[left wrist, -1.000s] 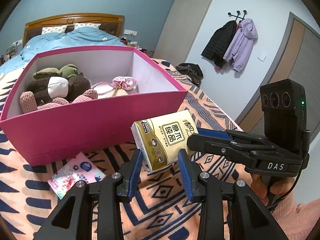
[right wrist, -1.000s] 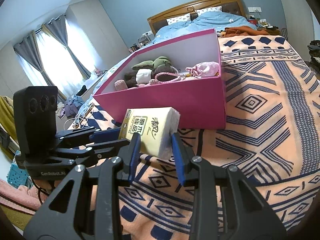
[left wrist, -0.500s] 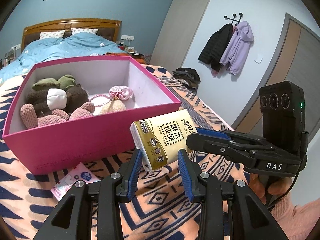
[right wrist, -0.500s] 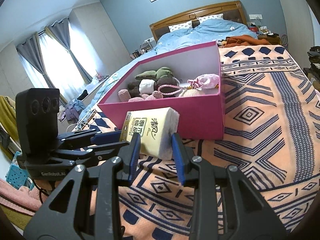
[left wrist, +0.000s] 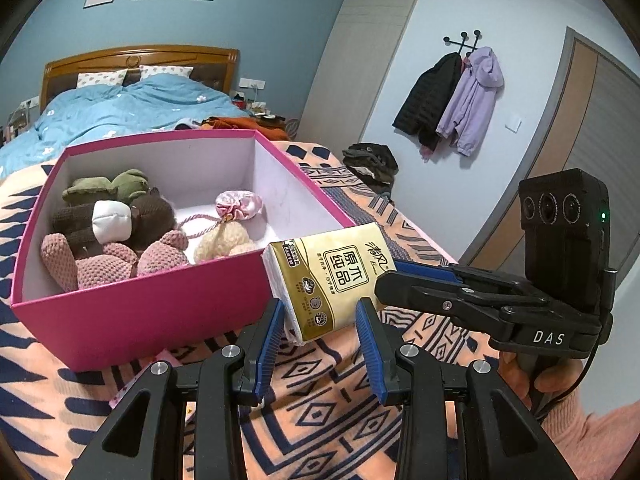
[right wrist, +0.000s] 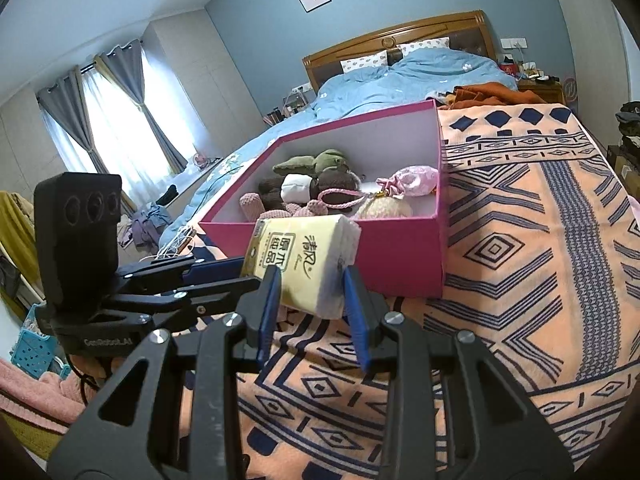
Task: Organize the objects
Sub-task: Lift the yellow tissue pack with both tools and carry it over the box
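Note:
A gold-and-white tissue pack (left wrist: 332, 280) hangs in the air just in front of the near wall of a pink box (left wrist: 140, 300). My left gripper (left wrist: 320, 312) is shut on its near end, blue pads against both sides. From the right, my right gripper (left wrist: 404, 276) clamps the pack's other end. In the right wrist view the same tissue pack (right wrist: 304, 260) sits between the right gripper (right wrist: 310, 284) pads, and the left gripper (right wrist: 224, 270) comes in from the left. The pink box (right wrist: 400, 252) holds plush toys (left wrist: 108, 236) and a pink satin pouch (left wrist: 238, 208).
The box stands on an orange blanket with navy patterns (right wrist: 520, 280). A small floral packet (left wrist: 132, 380) peeks out by the box's near corner, partly behind my left finger. A blue duvet (left wrist: 120, 112) lies beyond. A person's hand (left wrist: 520, 376) holds the right gripper.
Both grippers keep their grip on the tissue pack. The box sits lower in both views and more of its inside shows; the floral packet has slid down behind my left finger.

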Tool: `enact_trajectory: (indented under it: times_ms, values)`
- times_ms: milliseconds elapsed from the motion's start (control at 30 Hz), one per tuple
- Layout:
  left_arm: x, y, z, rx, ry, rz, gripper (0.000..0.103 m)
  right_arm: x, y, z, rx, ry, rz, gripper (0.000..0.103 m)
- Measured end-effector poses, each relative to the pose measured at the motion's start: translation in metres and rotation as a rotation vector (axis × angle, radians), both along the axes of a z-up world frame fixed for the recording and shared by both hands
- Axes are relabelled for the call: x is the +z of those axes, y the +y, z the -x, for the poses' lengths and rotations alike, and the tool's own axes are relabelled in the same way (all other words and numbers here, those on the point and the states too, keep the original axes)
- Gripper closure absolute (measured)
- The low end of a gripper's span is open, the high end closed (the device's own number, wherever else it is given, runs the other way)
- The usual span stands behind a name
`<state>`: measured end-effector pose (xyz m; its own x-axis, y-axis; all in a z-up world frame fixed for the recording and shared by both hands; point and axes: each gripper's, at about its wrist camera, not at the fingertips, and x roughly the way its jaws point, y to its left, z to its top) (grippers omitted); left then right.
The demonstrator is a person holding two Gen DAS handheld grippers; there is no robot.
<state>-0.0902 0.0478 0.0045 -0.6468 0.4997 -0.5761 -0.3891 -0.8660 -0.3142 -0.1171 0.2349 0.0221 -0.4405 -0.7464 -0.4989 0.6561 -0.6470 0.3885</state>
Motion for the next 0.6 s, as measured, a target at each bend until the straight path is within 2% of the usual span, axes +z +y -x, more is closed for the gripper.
enact_trajectory:
  times_ms: [600]
  values:
    - [0.011, -0.001, 0.013, 0.013, 0.019, -0.001, 0.066, 0.013, -0.002, 0.011, 0.003, 0.033, 0.006, 0.068]
